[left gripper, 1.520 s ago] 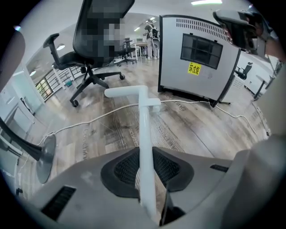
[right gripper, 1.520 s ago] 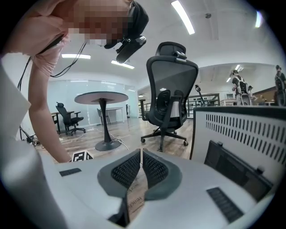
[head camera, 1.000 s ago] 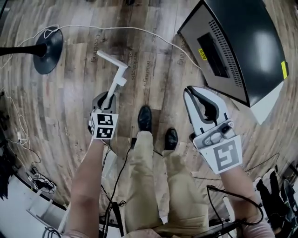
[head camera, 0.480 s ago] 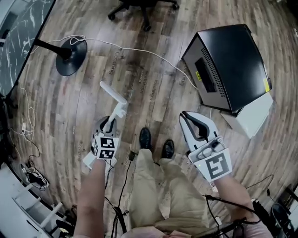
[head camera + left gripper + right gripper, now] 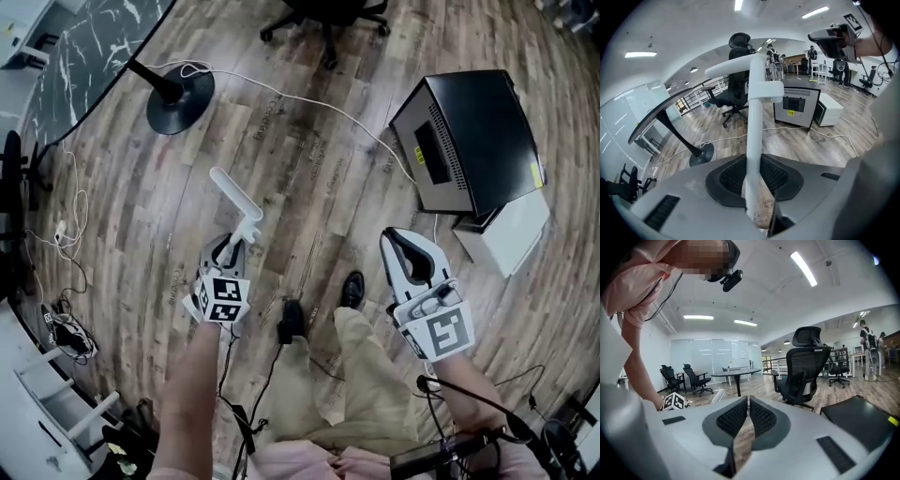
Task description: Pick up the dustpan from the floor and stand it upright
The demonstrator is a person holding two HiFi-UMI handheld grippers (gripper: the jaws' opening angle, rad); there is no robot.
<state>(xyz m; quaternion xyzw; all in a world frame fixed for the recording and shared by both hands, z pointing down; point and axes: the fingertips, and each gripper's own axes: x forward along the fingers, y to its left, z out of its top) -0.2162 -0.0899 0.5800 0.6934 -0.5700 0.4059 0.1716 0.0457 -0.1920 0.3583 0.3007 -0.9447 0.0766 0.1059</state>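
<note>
The dustpan shows mostly as its long white handle [image 5: 234,202], which slants up and away from my left gripper [image 5: 232,249]; its pan end is hidden under the gripper. In the left gripper view the handle [image 5: 754,117] runs straight up between the jaws, with a crossbar at its top, and my left gripper [image 5: 752,187] is shut on it. My right gripper [image 5: 405,246] hangs to the right of the person's legs, well away from the dustpan. Its jaws [image 5: 747,413] are shut with nothing between them.
A black cabinet [image 5: 473,141] lies on the wooden floor at the right, beside a white box [image 5: 511,230]. A black round stand base [image 5: 180,98] and a white cable [image 5: 309,98] lie ahead. An office chair [image 5: 328,19] stands farther off. The person's shoes [image 5: 291,319] are between the grippers.
The floor looks farther away as the view has risen. My left gripper still holds the handle, which now stands steeper. The person's feet have shifted; the right gripper stays shut.
</note>
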